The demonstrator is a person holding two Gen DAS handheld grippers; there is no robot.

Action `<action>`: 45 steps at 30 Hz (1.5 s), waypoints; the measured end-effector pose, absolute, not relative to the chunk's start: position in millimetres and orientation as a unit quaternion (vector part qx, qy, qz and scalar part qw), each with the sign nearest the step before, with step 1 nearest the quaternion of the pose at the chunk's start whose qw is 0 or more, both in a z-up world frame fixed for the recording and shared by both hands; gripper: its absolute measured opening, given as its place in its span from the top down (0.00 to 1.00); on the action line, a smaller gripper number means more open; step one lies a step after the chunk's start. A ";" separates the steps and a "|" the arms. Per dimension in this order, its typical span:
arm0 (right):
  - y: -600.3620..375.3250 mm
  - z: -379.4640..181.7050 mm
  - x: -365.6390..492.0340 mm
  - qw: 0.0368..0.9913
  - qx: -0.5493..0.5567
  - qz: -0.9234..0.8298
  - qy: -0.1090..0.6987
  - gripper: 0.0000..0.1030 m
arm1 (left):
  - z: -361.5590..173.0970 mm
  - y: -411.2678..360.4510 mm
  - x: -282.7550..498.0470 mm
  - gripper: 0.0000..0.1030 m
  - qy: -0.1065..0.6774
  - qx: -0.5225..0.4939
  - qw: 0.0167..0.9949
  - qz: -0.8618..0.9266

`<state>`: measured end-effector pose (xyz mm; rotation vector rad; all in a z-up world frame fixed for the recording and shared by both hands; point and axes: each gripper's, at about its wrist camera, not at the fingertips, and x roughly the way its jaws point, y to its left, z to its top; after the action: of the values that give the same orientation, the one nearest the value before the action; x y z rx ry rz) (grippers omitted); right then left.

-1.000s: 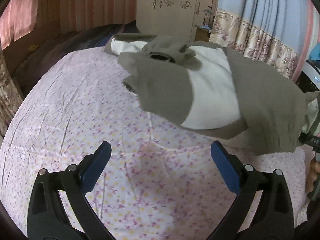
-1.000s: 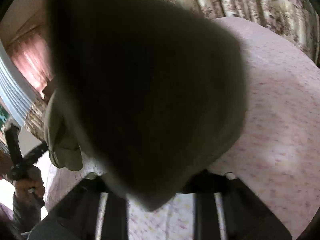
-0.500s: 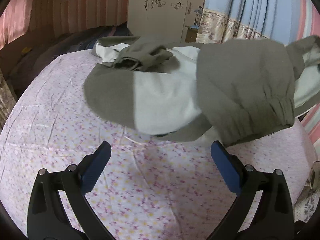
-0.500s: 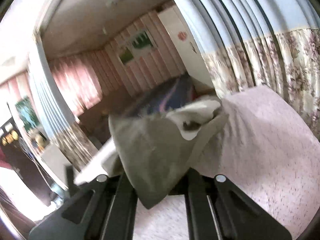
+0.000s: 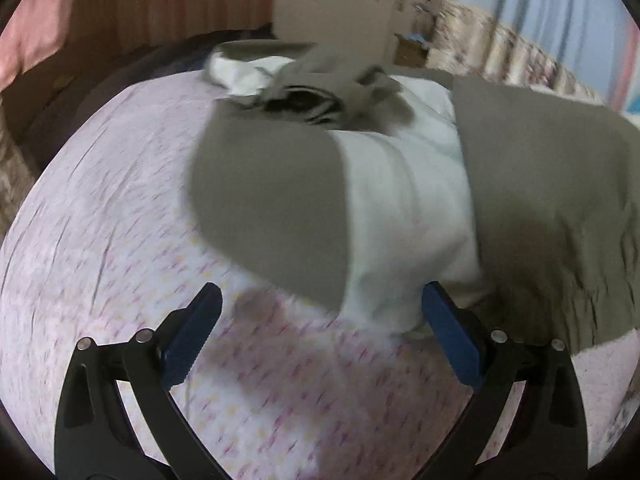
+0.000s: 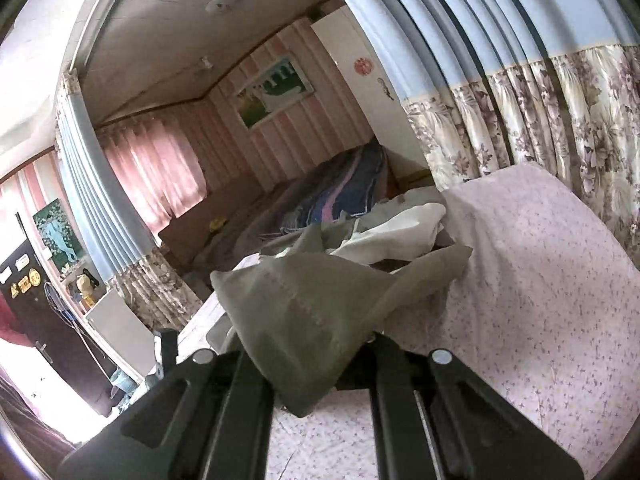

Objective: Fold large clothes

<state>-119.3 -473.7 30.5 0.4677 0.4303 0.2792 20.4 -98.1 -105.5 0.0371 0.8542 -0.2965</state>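
Since a second ago we've swung the garment (image 5: 400, 200) across the bed (image 5: 120, 200); right gripper (image 6: 316, 364) pinches its olive edge, left gripper (image 5: 320, 332) gapes empty. Next: lay flat.

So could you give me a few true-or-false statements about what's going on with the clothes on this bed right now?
1. The right gripper is shut on the garment. True.
2. The left gripper also clamps cloth. False: its jaws stand wide open, with nothing between them.
3. The garment is grey-green and white. True.
4. The bedsheet is plain blue. False: it is pale pink with small flowers.
5. The garment lies neatly folded. False: it is rumpled and partly lifted.
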 end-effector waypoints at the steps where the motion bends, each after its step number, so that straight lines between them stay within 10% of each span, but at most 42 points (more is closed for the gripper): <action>1: -473.7 30.5 -118.4 0.940 0.229 0.136 0.213 0.96 | -105.7 -103.7 24.1 0.06 0.410 0.023 0.899 -0.150; 5: -471.6 27.8 -113.9 0.942 0.219 0.126 0.219 0.96 | -101.3 -115.8 40.7 0.73 0.409 0.006 0.891 -0.197; 12: -496.3 41.5 -117.2 0.954 0.210 0.089 0.196 0.96 | 0.9 -101.9 38.4 0.86 0.322 0.018 0.923 -0.212; 20: -515.6 39.9 -121.6 0.948 0.198 0.098 0.228 0.89 | 79.8 -79.6 12.9 0.75 0.287 0.039 0.933 -0.213; 24: -514.4 35.4 -136.9 0.953 0.155 0.082 0.246 0.26 | 58.4 -68.4 -2.6 0.58 0.323 0.040 0.927 -0.188; 26: -503.5 34.6 -141.9 0.956 0.094 0.076 0.266 0.24 | 51.9 -57.5 -11.9 0.37 0.327 0.041 0.929 -0.167; 34: -495.5 60.1 -162.2 0.969 0.051 0.078 0.230 0.19 | 34.7 -34.0 -21.0 0.14 0.336 0.030 0.932 -0.129; 45: -436.2 -0.2 -87.9 0.925 0.206 0.104 0.303 0.09 | 5.7 -53.9 -36.2 0.06 0.337 -0.003 0.928 -0.157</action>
<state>-87.9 -436.2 -0.2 0.4225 0.6208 0.2132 -36.2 -53.9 5.7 -0.0067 0.6912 -0.3219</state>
